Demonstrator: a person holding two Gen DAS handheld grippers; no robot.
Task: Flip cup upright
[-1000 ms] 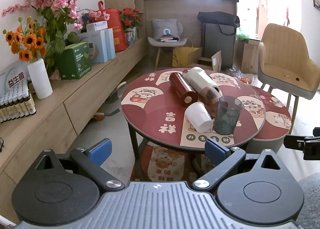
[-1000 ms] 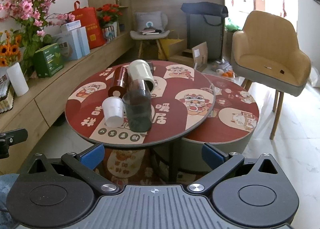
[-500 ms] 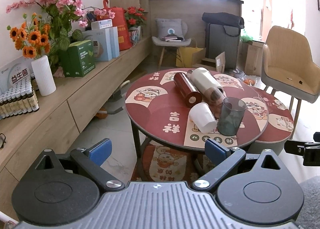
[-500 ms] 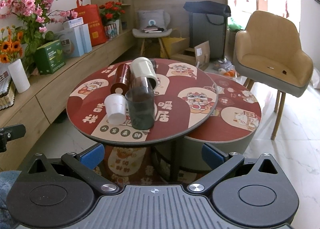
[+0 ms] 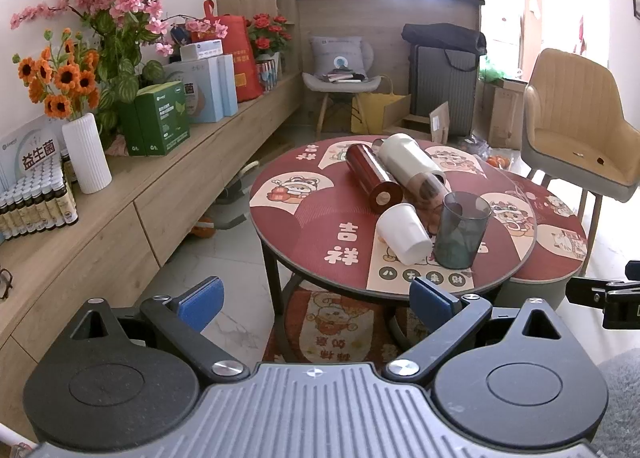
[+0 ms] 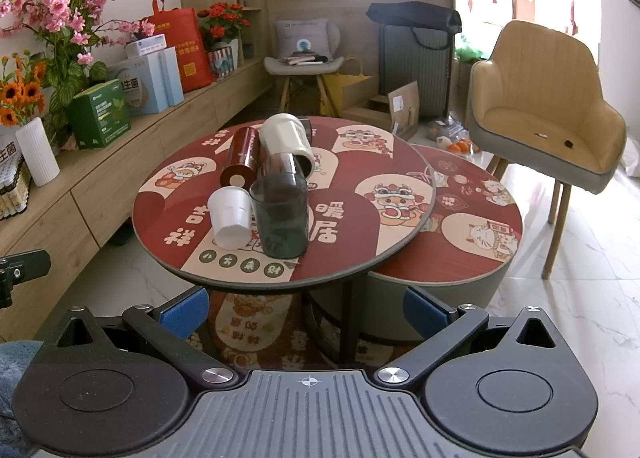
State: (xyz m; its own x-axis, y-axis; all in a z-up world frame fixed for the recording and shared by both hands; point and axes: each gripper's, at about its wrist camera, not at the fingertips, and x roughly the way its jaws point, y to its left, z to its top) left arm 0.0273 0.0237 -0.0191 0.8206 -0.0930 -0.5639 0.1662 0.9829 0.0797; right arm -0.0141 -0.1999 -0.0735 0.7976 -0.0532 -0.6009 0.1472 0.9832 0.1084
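Both my hand-held grippers, left (image 5: 314, 302) and right (image 6: 306, 308), are spread wide with nothing in them, well short of the worktop (image 6: 360, 258). The white cup (image 6: 229, 216) lies tipped over near the front edge, just beside the upright grey tumbler (image 6: 281, 214). It looks light, thin and probably squashy, so I'd pinch gently across its side wall.

Bright daylight, blown-out glare from rear windows; sharp focus, fisheye bending at edges

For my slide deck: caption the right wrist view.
Open right gripper faces round table where grey tumbler stands upright among white cup and other cups lying down.
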